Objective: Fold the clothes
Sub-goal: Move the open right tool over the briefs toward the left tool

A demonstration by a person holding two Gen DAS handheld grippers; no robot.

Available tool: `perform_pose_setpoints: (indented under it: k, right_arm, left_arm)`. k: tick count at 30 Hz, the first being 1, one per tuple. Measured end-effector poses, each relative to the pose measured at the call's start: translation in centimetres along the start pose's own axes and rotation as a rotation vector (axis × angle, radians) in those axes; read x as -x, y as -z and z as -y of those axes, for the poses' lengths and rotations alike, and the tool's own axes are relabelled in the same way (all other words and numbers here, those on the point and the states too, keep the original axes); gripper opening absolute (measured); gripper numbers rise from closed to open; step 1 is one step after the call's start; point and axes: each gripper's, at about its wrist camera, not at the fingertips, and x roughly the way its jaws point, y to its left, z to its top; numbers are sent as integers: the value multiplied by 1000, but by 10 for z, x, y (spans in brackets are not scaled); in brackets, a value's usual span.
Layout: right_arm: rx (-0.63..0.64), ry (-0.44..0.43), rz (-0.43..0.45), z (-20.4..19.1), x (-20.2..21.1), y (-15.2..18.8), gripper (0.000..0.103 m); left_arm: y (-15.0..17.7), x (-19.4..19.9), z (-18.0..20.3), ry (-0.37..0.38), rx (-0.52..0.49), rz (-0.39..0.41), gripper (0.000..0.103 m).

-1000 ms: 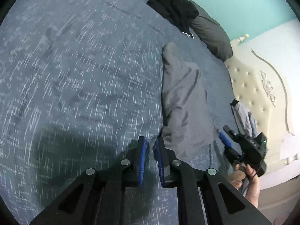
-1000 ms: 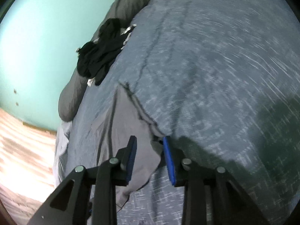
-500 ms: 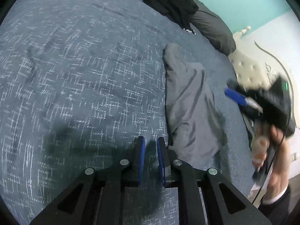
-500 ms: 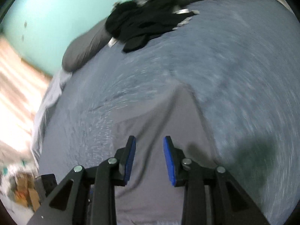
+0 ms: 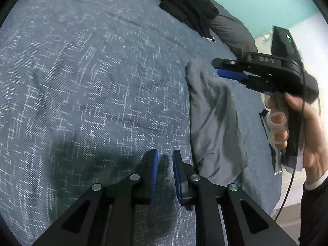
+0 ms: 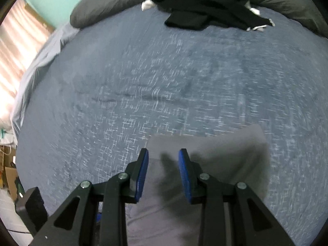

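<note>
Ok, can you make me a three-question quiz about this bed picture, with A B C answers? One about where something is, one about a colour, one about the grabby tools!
1. Where is the black pile of clothes?
A. On the floor
B. At the far end of the bed, by the dark pillows
C. Between the left tool's fingers

2. What colour is the garment lying flat on the blanket?
A. Grey
B. Red
C. Yellow

3. What does the right tool have between its pads?
A. A sock
B. The black pile
C. Nothing; it is open above the garment

Answers:
1 B, the pile lies up against the pillows.
2 A, the cloth is plain grey on the blue blanket.
3 C, a clear gap shows between the blue pads, with only the garment's surface below.
</note>
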Motion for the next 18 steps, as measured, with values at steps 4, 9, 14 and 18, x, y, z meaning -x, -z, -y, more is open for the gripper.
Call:
perform_pose_setpoints:
  k: [4, 9, 14, 18]
  right_arm:
    - [15, 53, -75, -9, -22, -8, 31]
    - [-2, 89, -123, -13, -41, -13, 31]
    - [1, 130, -131, -19, -45, -20, 31]
    - [16, 145, -121, -27, -38, -27, 31]
  left_arm:
    - [1, -5, 4, 8, -2, -16, 17]
    - [7, -16, 17, 34, -44, -71, 27]
    - [10, -24, 23, 33, -63, -100, 32]
    - [8, -28, 25, 32, -66, -106, 35]
